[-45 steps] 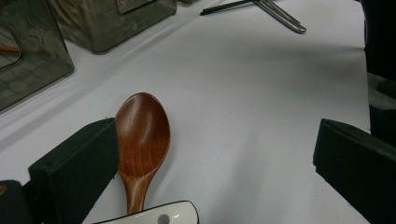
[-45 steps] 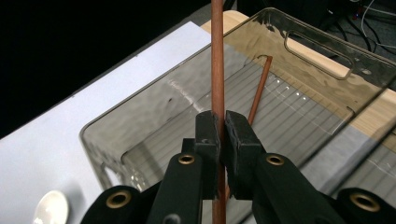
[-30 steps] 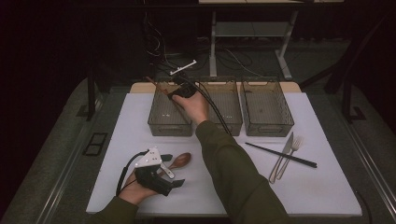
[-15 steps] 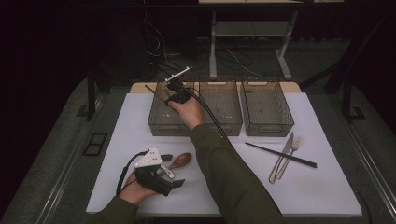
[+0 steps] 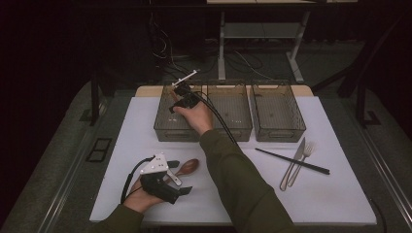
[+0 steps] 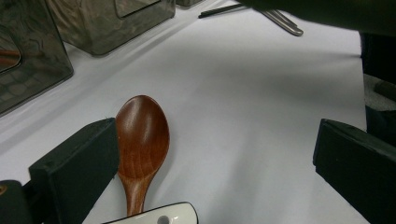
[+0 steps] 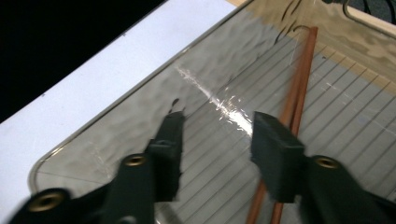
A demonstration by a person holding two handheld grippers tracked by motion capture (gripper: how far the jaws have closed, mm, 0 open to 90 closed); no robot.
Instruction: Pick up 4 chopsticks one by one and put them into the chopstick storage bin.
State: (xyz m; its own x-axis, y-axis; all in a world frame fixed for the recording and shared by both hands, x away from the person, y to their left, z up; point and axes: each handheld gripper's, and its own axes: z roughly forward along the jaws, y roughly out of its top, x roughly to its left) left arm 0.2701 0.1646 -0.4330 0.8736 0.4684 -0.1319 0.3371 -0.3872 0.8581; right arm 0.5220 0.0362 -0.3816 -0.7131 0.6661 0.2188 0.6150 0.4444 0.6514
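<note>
My right gripper (image 5: 179, 99) hangs over the leftmost clear bin (image 5: 165, 127). In the right gripper view its jaws (image 7: 219, 119) have just been opening and stand apart with nothing between them. A pair of brown chopsticks (image 7: 299, 84) lies on the bin's ribbed floor, running under the right jaw. My left gripper (image 5: 180, 177) rests near the table's front left, open wide. A wooden spoon (image 6: 141, 135) lies on the white mat right beside its left jaw, untouched by the pads. A white handle (image 6: 161, 216) shows at the bottom edge.
Two more clear bins (image 5: 231, 109) (image 5: 277, 109) stand in a row to the right. A black chopstick (image 5: 291, 161), a knife (image 5: 291, 165) and a fork (image 5: 302, 158) lie on the white mat (image 5: 335, 194) at the right. Table legs and cables lie beyond the far edge.
My right hand has shifted a little to the left over the leftmost bin and tipped its gripper down. The left hand and the wooden spoon have stayed put.
</note>
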